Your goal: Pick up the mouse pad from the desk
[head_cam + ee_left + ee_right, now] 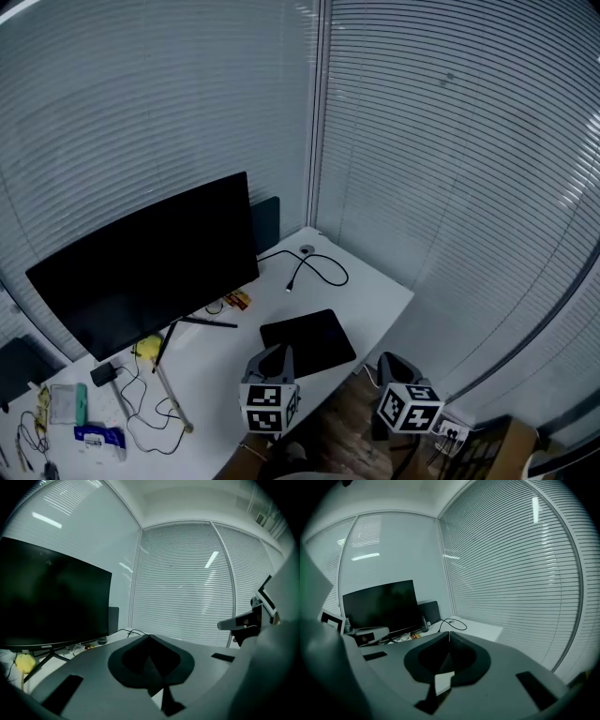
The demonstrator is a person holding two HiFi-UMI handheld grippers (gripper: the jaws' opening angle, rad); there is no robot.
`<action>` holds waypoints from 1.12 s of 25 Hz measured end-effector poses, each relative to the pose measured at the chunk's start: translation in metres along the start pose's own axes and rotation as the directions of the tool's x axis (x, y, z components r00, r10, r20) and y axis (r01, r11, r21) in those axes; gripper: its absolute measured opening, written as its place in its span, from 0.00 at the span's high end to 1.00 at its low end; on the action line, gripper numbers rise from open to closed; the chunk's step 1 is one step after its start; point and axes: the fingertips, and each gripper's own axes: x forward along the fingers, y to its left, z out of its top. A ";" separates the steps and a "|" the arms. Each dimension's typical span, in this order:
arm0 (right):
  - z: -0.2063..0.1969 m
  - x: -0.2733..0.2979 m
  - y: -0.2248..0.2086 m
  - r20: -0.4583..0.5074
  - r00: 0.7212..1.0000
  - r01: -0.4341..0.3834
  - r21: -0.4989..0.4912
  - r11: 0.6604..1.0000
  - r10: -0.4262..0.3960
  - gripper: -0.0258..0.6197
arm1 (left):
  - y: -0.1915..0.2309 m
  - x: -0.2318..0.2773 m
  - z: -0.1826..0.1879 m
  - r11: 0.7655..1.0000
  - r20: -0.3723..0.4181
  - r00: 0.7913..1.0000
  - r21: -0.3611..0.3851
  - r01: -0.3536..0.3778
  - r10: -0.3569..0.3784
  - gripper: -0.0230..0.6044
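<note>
A white corner desk [375, 291] stands against walls of closed slatted blinds [450, 141], seen from above. The mouse pad [314, 339] lies flat on the desk near its front edge, to the right of the monitor's thin stand legs. It is a plain black rectangle with rounded corners and a matte, unmarked surface, set at a slight angle to the desk edge. A large black monitor [150, 262], its screen dark, fills the left part of the desk, and a black cable [317, 267] loops across the bare top behind the pad. Further left sit a small yellow object [147, 348] and a blue and white packet [98, 437] among thin wires. The left gripper [274, 356] sits over the pad's near left corner, its marker cube toward the viewer; whether it touches the pad cannot be told. In its own view the two grey jaws are pressed together at the tips with nothing between them. The right gripper [389, 367] is off the desk's front right edge, over wooden floor [337, 422] and apart from the pad. Its jaws are likewise clenched tip to tip and empty in the right gripper view, pointing toward the monitor and the cable.
</note>
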 end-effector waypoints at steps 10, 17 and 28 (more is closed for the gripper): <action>0.013 0.063 0.001 -0.050 0.998 -0.051 -0.028 0.998 0.049 0.91 | 0.027 0.041 -0.005 0.999 -0.035 0.998 -0.003 -0.054 0.054 0.94; 0.026 0.104 0.000 -0.084 0.994 -0.078 -0.069 0.995 0.072 0.91 | 0.049 0.070 -0.002 0.993 -0.034 0.994 -0.043 -0.106 0.105 0.94; 0.027 0.147 0.003 -0.169 0.981 -0.114 -0.082 0.990 0.099 0.91 | 0.077 0.081 -0.005 0.980 -0.087 0.980 -0.073 -0.184 0.177 0.94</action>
